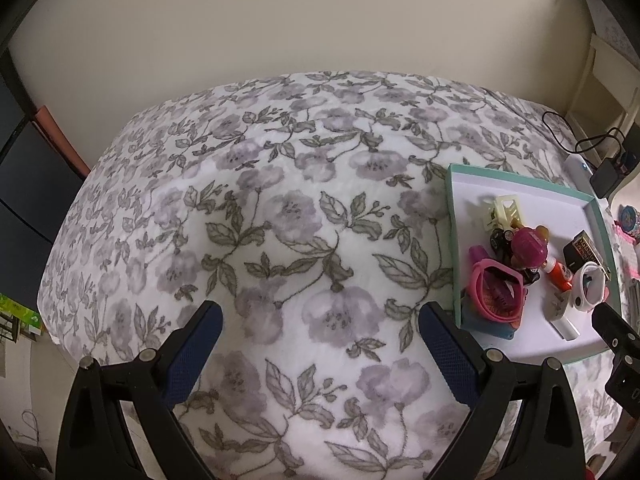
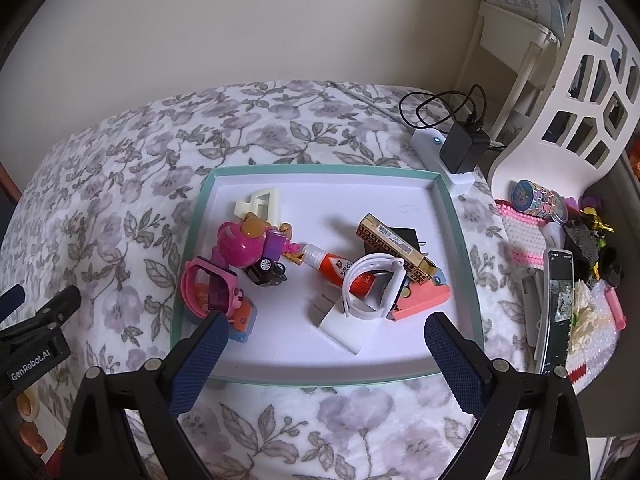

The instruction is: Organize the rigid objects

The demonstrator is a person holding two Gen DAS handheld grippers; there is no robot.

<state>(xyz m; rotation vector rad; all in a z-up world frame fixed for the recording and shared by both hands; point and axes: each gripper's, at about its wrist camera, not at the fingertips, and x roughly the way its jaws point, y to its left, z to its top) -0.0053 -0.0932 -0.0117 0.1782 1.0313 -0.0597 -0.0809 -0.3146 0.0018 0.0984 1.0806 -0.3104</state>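
Note:
A teal-rimmed white tray (image 2: 224,174) lies on the floral blanket. In it are a pink watch (image 2: 208,294), a pink-headed doll on a toy car (image 2: 240,244), a cream plastic piece (image 2: 260,204), an orange glue tube (image 2: 340,270), a white watch (image 2: 376,280), a gold patterned box (image 2: 396,248), a coral block (image 2: 424,300) and a white plug (image 2: 344,326). My right gripper (image 2: 326,330) hovers open over the tray's near edge. My left gripper (image 1: 320,318) is open above bare blanket, left of the tray (image 1: 454,216). Nothing is held.
A white power strip with a black charger (image 2: 462,144) sits behind the tray. A phone (image 2: 556,312), a beaded pink pouch (image 2: 520,236) and small toys lie to the right. A white lattice chair (image 2: 580,92) stands at the far right.

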